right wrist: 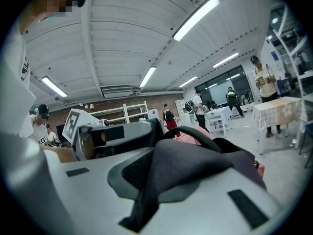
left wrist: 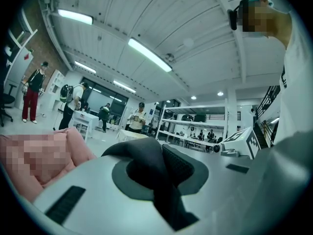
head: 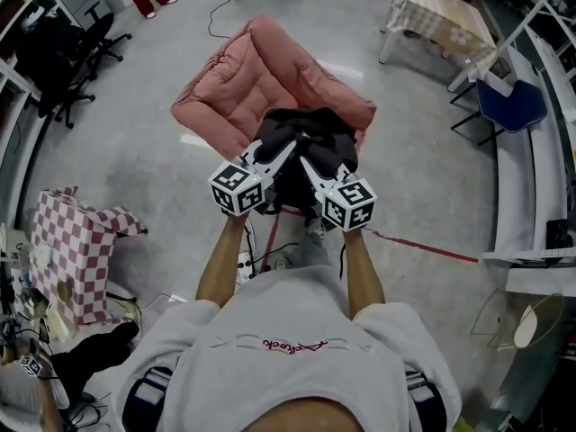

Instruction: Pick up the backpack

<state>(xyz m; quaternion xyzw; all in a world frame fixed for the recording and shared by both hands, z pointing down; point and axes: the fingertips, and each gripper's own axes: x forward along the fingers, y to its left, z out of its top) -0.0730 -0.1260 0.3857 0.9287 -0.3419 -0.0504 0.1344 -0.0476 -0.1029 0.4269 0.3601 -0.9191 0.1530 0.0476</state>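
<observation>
Head view: the person (head: 297,349) stands over a black backpack (head: 304,135), which shows in front of a pink cushion (head: 243,79) on the grey floor (head: 135,151). Whether it rests on the cushion or hangs clear cannot be told. Both grippers reach into its near side, close together. At the left, the left gripper (head: 284,151) has its jaws nearly together, pinched on a dark band of backpack fabric that runs up between the pads in the left gripper view. Just right of it, the right gripper (head: 309,163) is likewise almost closed on a thick fold of the same dark fabric, which fills the gap in the right gripper view. A checked cloth (head: 72,250) lies near left and a blue chair (head: 511,104) stands far right. A red line (head: 423,246) crosses the floor to the right.
</observation>
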